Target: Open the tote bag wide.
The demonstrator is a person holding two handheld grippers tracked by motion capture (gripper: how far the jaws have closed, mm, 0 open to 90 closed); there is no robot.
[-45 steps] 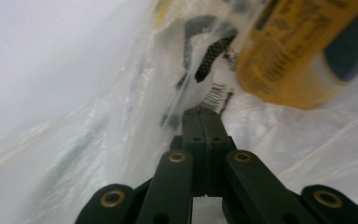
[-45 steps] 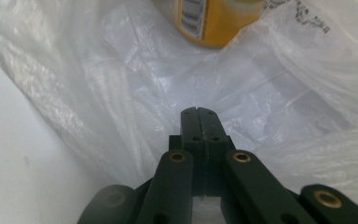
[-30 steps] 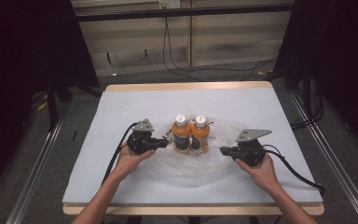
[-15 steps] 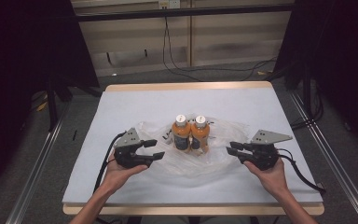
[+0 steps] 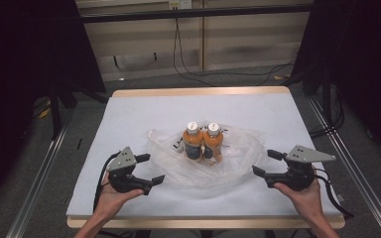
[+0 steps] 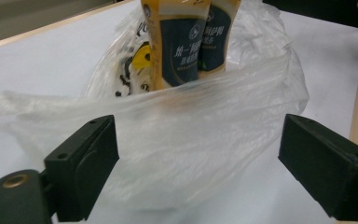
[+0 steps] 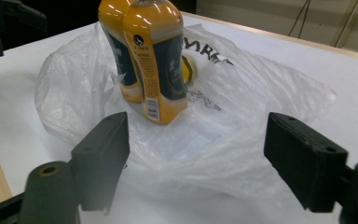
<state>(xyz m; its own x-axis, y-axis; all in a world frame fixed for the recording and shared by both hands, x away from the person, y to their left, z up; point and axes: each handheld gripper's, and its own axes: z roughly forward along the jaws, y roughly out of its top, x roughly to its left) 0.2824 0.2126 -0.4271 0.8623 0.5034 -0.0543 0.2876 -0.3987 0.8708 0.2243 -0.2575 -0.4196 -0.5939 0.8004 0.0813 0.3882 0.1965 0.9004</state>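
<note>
standing bottles (image 6: 186, 42) show dark labels, writing unreadable.

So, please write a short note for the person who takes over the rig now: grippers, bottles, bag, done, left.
Left gripper: jaws have just been opening, now open, nothing between them, beside the bag's left edge.
Right gripper: the same, open, empty, beside the bag's right edge.
Two orange bottles stand upright, side by side, on the clear plastic bag, mid-table.
Done: bottles stand on the bag, which lies spread flat around them.
Left: probably gathering the bag up around the bottles.
</note>
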